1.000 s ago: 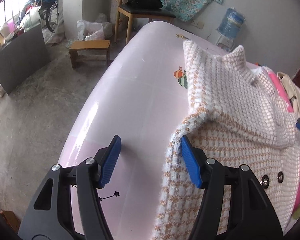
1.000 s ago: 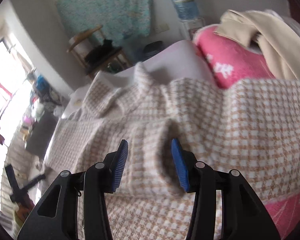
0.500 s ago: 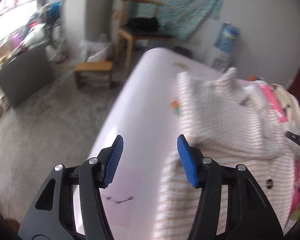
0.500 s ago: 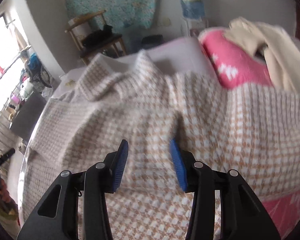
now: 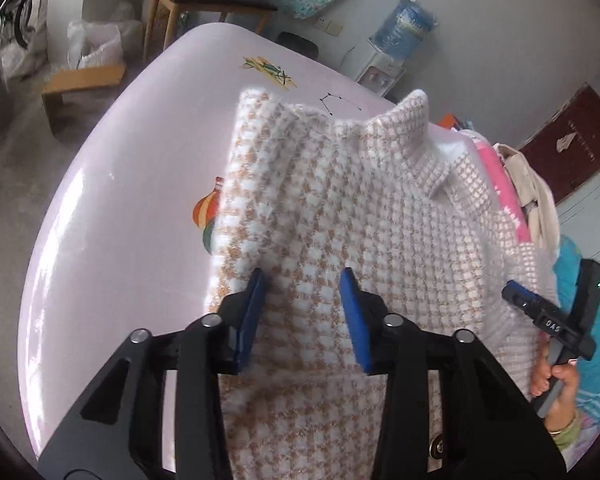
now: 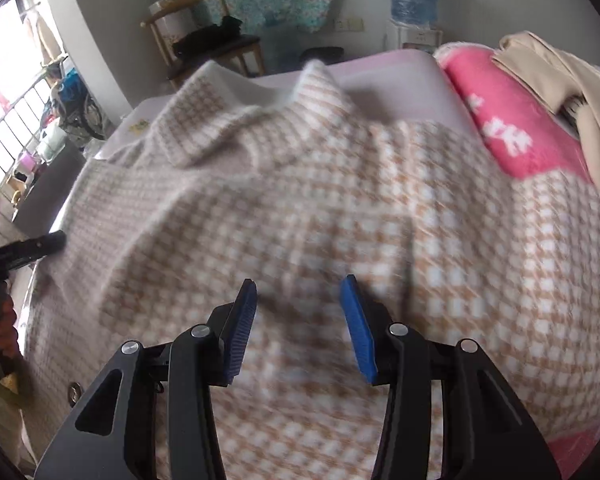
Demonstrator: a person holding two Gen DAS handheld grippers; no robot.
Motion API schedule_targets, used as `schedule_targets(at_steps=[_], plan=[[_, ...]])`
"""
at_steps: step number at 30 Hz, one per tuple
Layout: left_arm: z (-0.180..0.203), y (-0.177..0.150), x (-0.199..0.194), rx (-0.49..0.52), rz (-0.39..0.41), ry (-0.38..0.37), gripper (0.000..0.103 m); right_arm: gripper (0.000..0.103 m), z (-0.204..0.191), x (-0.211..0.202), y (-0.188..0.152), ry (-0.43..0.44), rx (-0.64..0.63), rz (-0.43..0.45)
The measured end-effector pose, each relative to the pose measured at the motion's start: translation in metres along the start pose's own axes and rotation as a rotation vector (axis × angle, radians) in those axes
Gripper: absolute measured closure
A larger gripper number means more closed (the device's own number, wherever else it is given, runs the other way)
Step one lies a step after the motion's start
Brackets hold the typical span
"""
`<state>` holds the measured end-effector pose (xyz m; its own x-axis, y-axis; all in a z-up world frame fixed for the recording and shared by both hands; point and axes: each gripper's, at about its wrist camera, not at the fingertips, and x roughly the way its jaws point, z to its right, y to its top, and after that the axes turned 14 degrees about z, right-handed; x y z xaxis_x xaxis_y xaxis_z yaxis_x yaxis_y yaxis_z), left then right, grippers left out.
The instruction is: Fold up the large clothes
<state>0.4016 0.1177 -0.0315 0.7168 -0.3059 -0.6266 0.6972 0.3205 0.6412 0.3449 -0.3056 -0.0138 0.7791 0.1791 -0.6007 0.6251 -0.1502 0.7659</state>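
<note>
The coat (image 5: 340, 216) lay flat on the pink table (image 5: 132, 200), with its collar at the far end of the table and its bottom hem at the near end, by the person. So the long way of the coat ran straight away from both grippers.

The left gripper (image 5: 302, 316) was over the coat's left side, close to that edge. A fold of the checked cloth sat between its blue pads (image 5: 252, 312), and the jaws were closing on it. The pads did not look tight on the cloth yet.

The right gripper (image 6: 296, 320) was over the coat's right half, near a ridge in the cloth. Its jaws stood partly apart with cloth under them, and the picture was too blurry to tell if they pinched any.

The pink blanket (image 6: 512, 128) lay past the coat's right side.

I think the next fold would go across the coat, from the left edge toward the middle. The left gripper was nearer that edge, so it seemed the one to carry it over.
</note>
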Motion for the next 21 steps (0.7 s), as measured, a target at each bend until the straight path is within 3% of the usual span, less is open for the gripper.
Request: schedule_targets(at_steps=[1,4,7,11,15,18,21], plan=[[-0.002,0.0,-0.002,-0.002,-0.002,0.001,0.076,0.059,0.003,-0.003,0.001,-0.004,0.009,0.003],[0.002,0.001,-0.005,0.008,0.004,0.024,0.076,0.059,0.003,-0.012,0.01,-0.021,0.009,0.03],[0.023,0.007,-0.007,0.103,0.037,0.039,0.057,0.059,-0.007,-0.011,0.022,0.044,0.016,0.052],[0.047,0.02,0.012,0.197,0.027,0.047,0.049,0.053,-0.031,0.013,0.027,0.094,-0.025,0.036],[0.038,0.024,0.042,0.251,0.016,0.202,0.047,0.052,-0.037,0.046,0.018,0.069,-0.089,-0.016],[0.034,0.023,0.038,0.26,0.035,0.195,0.047,0.061,-0.029,0.038,0.015,0.059,-0.101,-0.02],[0.034,0.02,0.034,0.287,0.035,0.195,0.047,0.062,-0.021,0.024,0.014,0.029,-0.103,-0.03]])
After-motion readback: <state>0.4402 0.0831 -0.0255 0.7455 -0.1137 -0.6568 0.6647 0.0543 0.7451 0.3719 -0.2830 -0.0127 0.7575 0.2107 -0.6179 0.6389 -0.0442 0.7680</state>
